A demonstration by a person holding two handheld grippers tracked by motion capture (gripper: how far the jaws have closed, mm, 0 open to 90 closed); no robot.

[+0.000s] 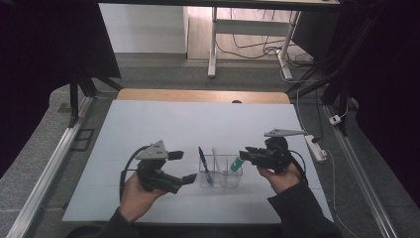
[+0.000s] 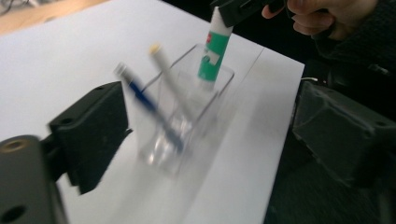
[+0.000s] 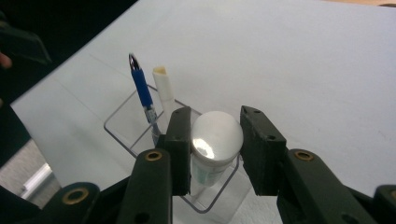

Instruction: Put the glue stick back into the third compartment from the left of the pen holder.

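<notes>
The green-and-white tube point(image 3: 212, 149) was clamped at its cap between the closed jaws of the right gripper point(image 3: 215, 144), its long axis near upright, its lower end inside the clear holder's point(image 1: 221, 174) right-hand compartment.

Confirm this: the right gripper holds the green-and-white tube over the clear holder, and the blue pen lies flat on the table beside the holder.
Not quite. The right gripper does hold the green-and-white tube over the clear holder, but the blue pen stands leaning inside the holder, as the right gripper view shows.

No legible text or labels
</notes>
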